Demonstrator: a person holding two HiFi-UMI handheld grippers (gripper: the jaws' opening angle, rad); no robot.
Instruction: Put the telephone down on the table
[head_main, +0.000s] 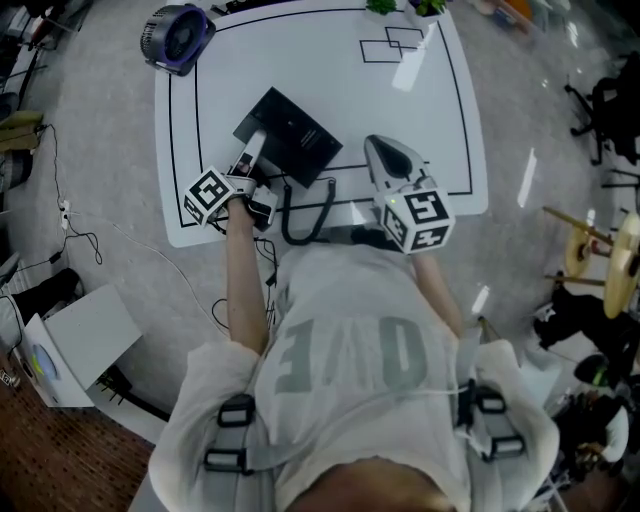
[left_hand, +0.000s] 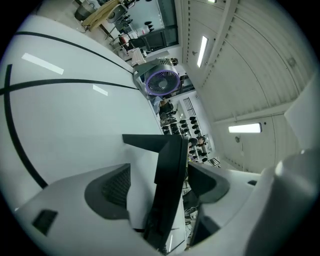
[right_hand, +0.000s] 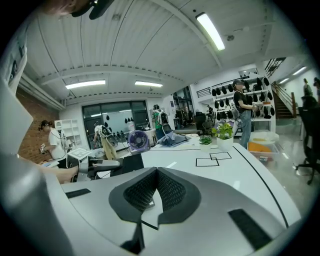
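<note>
The black telephone (head_main: 290, 135) lies on the white table (head_main: 330, 80), left of the middle, and its black cord (head_main: 305, 218) loops off the front edge. My left gripper (head_main: 250, 165) reaches to the telephone's near left side. In the left gripper view its jaws (left_hand: 162, 182) stand wide, with the telephone's black handset (left_hand: 170, 165) upright between them. A gap shows between the handset and each of the pads (left_hand: 112, 187). My right gripper (head_main: 388, 152) hovers over the table's front right. Its pads (right_hand: 170, 190) meet with nothing in them.
A purple fan (head_main: 180, 38) stands at the table's far left corner (left_hand: 162, 82). Small potted plants (head_main: 405, 8) sit at the far edge beside black outlined rectangles (head_main: 395, 45). A white box (head_main: 75, 345) and cables lie on the floor at the left. People stand in the background.
</note>
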